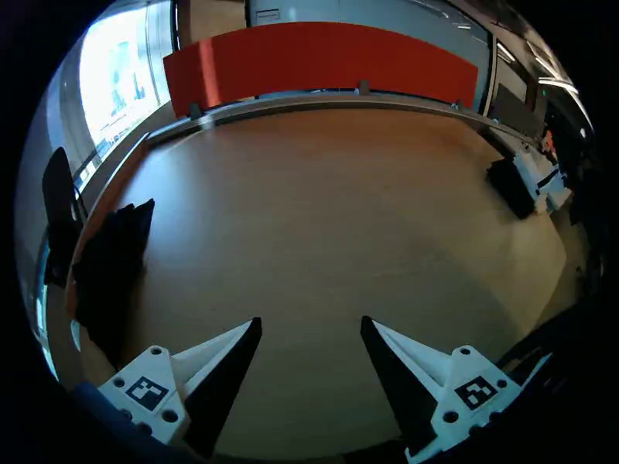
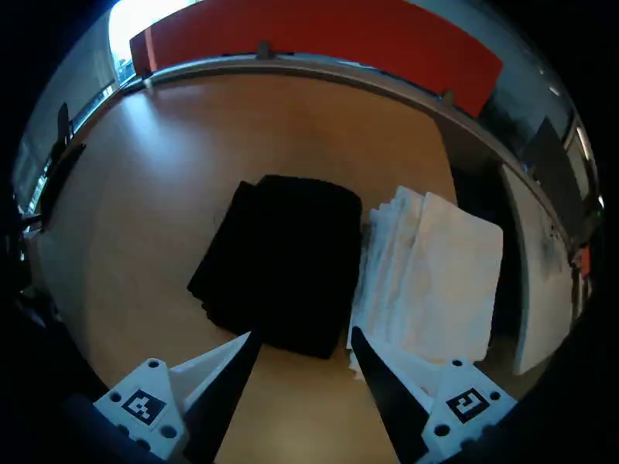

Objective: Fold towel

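Bench (image 2: 147,155) of pale wood carries a folded black towel (image 2: 282,259) in the right gripper view. Just to its right, touching it, lies a pile of folded white towels (image 2: 441,271). The right hand-held gripper (image 2: 304,332) points at the black towel's near edge, its fingers spread wide and holding nothing. In the left gripper view the left hand-held gripper (image 1: 309,320) is likewise wide and empty above bare wood. An orange screen (image 1: 325,58) stands along the bench's far edge. A dark shape (image 1: 116,255) sits at the left, too dim to identify.
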Motion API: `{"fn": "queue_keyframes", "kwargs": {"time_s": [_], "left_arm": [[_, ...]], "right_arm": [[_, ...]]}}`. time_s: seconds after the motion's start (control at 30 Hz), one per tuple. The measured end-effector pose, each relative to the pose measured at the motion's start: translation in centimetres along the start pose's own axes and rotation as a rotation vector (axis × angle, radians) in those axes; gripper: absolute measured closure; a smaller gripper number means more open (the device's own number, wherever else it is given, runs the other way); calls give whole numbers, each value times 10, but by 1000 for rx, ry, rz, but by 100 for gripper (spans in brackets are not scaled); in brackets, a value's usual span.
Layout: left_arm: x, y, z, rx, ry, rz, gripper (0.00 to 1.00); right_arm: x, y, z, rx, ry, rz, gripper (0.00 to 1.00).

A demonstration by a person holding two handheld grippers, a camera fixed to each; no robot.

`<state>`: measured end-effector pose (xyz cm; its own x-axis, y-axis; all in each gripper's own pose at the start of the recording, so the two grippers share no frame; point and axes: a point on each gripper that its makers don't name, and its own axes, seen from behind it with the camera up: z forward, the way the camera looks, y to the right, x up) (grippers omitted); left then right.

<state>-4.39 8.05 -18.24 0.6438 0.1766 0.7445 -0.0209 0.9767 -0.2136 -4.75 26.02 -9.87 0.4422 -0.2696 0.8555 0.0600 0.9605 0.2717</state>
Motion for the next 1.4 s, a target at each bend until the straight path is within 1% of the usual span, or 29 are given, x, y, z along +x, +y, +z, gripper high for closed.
{"fn": "queue_keyframes", "kwargs": {"time_s": [0.23, 0.33, 0.5, 0.67, 0.87, 1.1, 1.4], "left_arm": [[1, -3, -3, 1, 12, -10, 5], [2, -6, -4, 4, 19, -18, 5], [5, -10, -6, 8, 31, -31, 5], [9, -13, -8, 9, 48, -31, 5], [14, -16, -9, 17, 69, -29, 5], [19, -16, -9, 16, 88, -39, 5], [25, -25, -11, 31, 113, -48, 5]], "right_arm": [[12, -5, -2, -12, 41, 37, 9], [19, -7, -4, -17, 70, 62, 9], [38, -10, -8, -30, 152, 125, 9], [56, -7, -15, -78, 253, 185, 10], [72, -8, -24, -128, 359, 248, 9], [84, -18, -32, -148, 451, 289, 10], [110, -26, -57, -182, 581, 322, 10]]}}
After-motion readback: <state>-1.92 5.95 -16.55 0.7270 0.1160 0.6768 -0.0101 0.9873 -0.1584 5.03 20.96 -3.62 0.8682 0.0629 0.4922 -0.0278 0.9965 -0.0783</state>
